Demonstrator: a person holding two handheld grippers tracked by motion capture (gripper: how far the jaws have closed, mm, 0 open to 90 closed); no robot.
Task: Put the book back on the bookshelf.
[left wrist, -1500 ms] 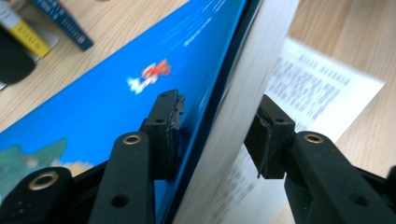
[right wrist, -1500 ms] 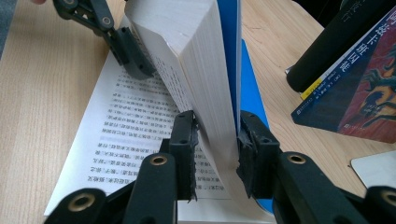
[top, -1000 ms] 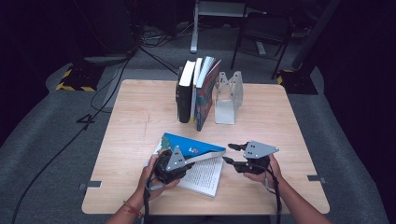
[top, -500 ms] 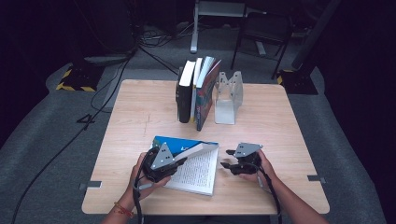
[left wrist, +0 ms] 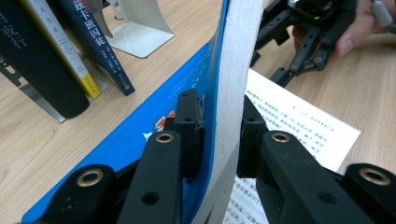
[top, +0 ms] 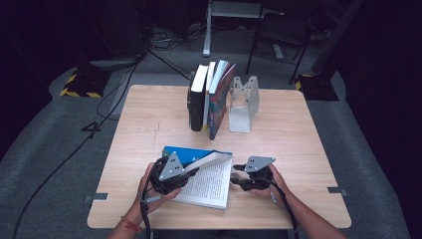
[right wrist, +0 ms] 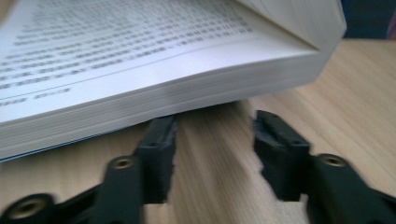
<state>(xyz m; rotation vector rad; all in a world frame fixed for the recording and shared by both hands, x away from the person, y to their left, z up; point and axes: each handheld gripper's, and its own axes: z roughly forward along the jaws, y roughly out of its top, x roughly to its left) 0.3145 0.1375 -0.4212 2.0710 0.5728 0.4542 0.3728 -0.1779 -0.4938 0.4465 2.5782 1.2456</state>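
Wooden desk (top: pixel 149 114) bare at its sides, open book (top: pixel 206 181) near its front edge, left tongs (left wrist: pixel 219 135) clamping its lifted blue cover, right tongs (right wrist: pixel 212 149) half-open, closing, empty, beside its page edge.

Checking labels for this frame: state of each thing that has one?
Blue book: open on table, front part lifted.
Left gripper: shut on the lifted cover and pages.
Right gripper: open, jaws just closing, nothing between, at the book's edge.
Shelved books: upright, rightmost leaning.
Metal bookend: upright, apart from books.
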